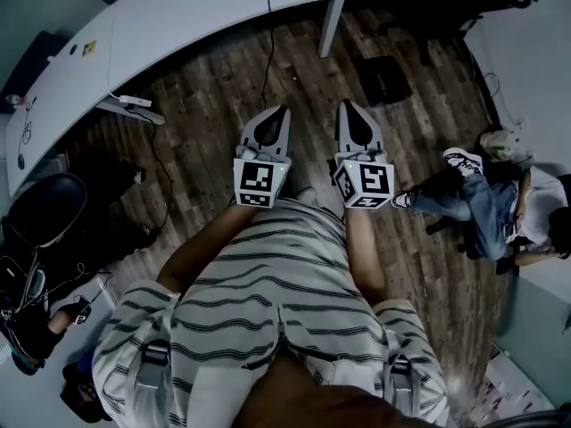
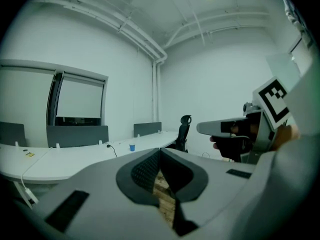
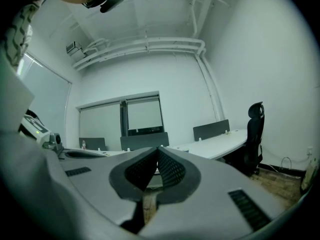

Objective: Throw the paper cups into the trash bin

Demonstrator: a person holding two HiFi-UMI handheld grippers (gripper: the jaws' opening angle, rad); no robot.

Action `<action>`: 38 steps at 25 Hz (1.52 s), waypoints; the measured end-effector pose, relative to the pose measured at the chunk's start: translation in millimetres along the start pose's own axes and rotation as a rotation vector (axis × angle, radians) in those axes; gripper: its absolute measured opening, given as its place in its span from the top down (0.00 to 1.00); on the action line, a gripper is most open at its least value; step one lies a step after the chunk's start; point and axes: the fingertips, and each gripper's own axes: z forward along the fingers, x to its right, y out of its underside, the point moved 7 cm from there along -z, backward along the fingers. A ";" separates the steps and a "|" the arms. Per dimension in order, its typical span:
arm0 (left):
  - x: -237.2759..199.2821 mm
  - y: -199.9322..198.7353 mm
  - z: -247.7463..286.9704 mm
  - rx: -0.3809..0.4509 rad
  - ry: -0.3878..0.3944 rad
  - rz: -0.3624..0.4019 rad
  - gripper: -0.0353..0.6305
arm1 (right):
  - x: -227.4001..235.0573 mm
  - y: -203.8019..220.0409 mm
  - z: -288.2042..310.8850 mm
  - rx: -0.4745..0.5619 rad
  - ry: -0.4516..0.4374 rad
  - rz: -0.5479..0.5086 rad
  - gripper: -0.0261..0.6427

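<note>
The floor point(image 1: 205, 141) under you is dark wooden planking. A long white desk point(image 1: 178, 25) with a smooth top curves across the far side of it. Both grippers are smooth grey shells that taper to a point. Each carries a cube with black-and-white square markers at the rear, close to your striped shirt point(image 1: 268, 283).

A small blue cup point(image 2: 132, 147) stands upright on the desk, next to a black cable. It is well apart from the left gripper point(image 1: 278, 110), ahead of it and a little left of where its jaws point. In the head view the cup sits at the top edge, beyond both grippers.

Your left gripper's jaws are pressed together at the tips. Its black ribbed pads point(image 2: 142, 171) have nothing between them. Only floor planks show through the gap below the tips. The right gripper point(image 1: 348, 105), just beside the left one, also has its jaws together and is empty.
</note>
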 end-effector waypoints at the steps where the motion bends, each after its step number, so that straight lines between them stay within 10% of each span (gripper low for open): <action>1: 1.9 0.2 0.4 -0.001 0.001 0.003 0.91 | 1.7 0.6 -0.3 0.001 0.000 0.003 0.94; 14: -21.8 9.7 35.5 0.001 0.008 -0.009 0.91 | 9.7 3.3 47.8 0.001 0.000 -0.015 0.94; 38: -172.1 -27.6 263.7 -0.007 0.127 -0.064 0.91 | 75.0 -29.8 291.2 -0.025 0.076 -0.018 0.94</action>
